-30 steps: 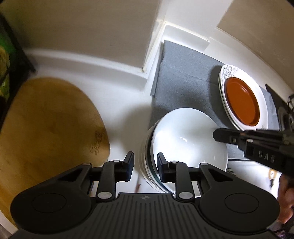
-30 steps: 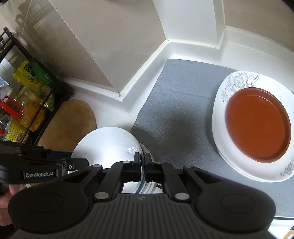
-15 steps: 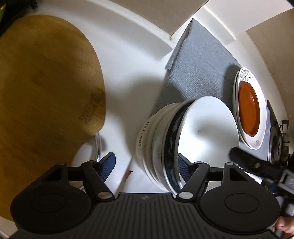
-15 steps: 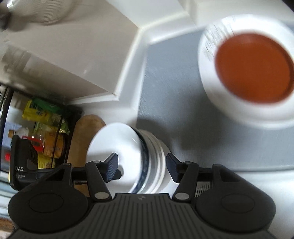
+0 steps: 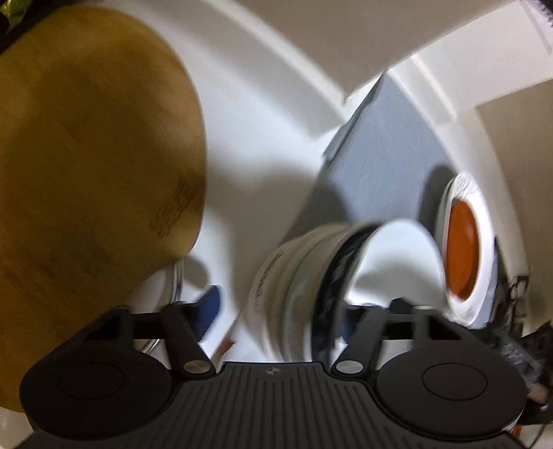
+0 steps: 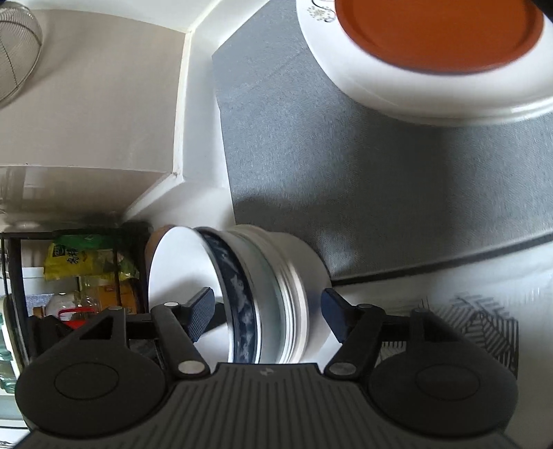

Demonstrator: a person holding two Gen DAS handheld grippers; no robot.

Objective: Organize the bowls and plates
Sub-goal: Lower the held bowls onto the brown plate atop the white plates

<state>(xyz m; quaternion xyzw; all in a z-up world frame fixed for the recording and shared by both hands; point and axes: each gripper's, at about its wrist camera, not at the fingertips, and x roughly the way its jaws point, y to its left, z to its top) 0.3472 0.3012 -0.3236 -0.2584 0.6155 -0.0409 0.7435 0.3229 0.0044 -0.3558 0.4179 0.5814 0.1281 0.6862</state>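
Note:
A stack of bowls stands at the front edge of the grey mat: a white bowl on top, a dark blue patterned one under it, pale ones below. My left gripper straddles the stack, its jaws closing, and its blue left pad is still clear of the bowls. My right gripper straddles the bowl stack from the other side with jaws opening and neither pad pressing. An orange-brown plate lies on a white flowered plate on the mat.
A round wooden board covers the counter left of the bowls, with a metal rim under its edge. A black rack with food packets stands at the left. A wire strainer hangs on the wall. A striped cloth lies at the right.
Both grippers have rolled, come down and opened around the bowl stack. A second ago the right one was shut on the rim. The left jaws are narrower than half a second ago.

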